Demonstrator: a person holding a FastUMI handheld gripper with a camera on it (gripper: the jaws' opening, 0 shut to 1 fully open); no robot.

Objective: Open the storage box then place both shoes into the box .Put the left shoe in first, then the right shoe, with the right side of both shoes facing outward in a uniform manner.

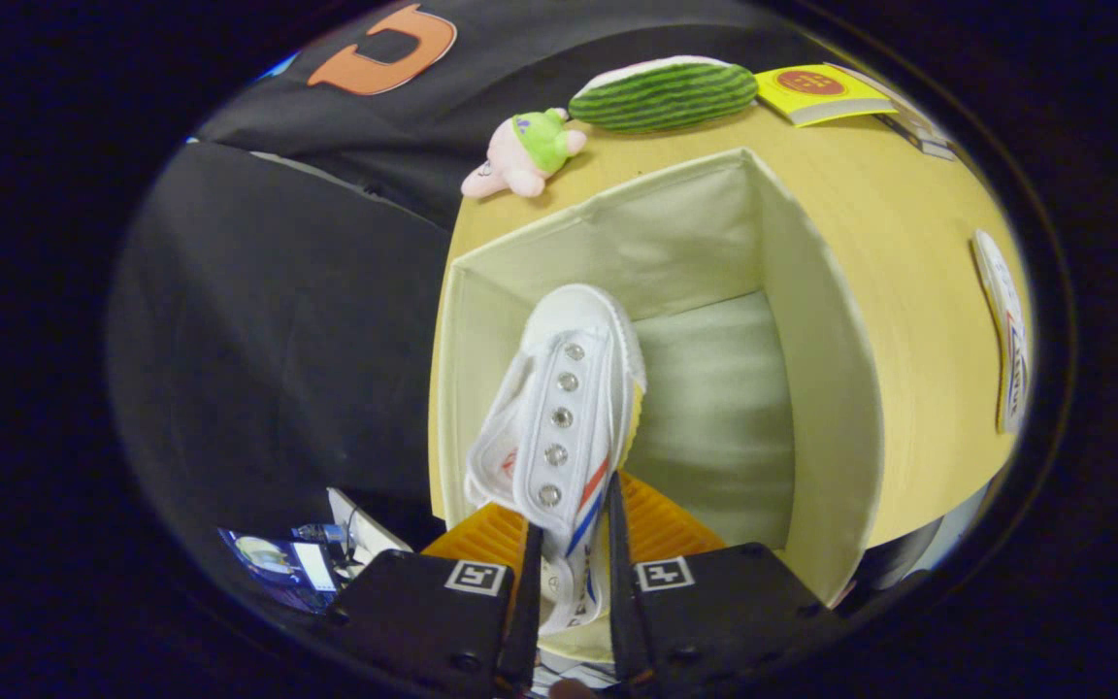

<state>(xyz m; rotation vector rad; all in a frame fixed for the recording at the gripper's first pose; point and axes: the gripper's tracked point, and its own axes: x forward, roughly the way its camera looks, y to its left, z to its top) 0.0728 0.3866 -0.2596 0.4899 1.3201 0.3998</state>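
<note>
A white canvas shoe [559, 417] with metal eyelets and red and blue side stripes hangs toe-down over the open cream fabric storage box [816, 408]. My gripper [571, 544] is shut on the shoe's rear part, both fingers pressing its sides. The shoe's toe points into the left half of the box, near the left wall. The box floor to the right of the shoe is bare. The second shoe [1003, 330] lies on its side on the yellow table beyond the box's right wall.
The box stands on a yellow table [918, 252]. Behind it lie a pink and green plush toy [525, 153], a watermelon-striped plush [664, 94] and a yellow booklet [816, 92]. Black cloth hangs to the left; a small device [282, 561] sits low on the left.
</note>
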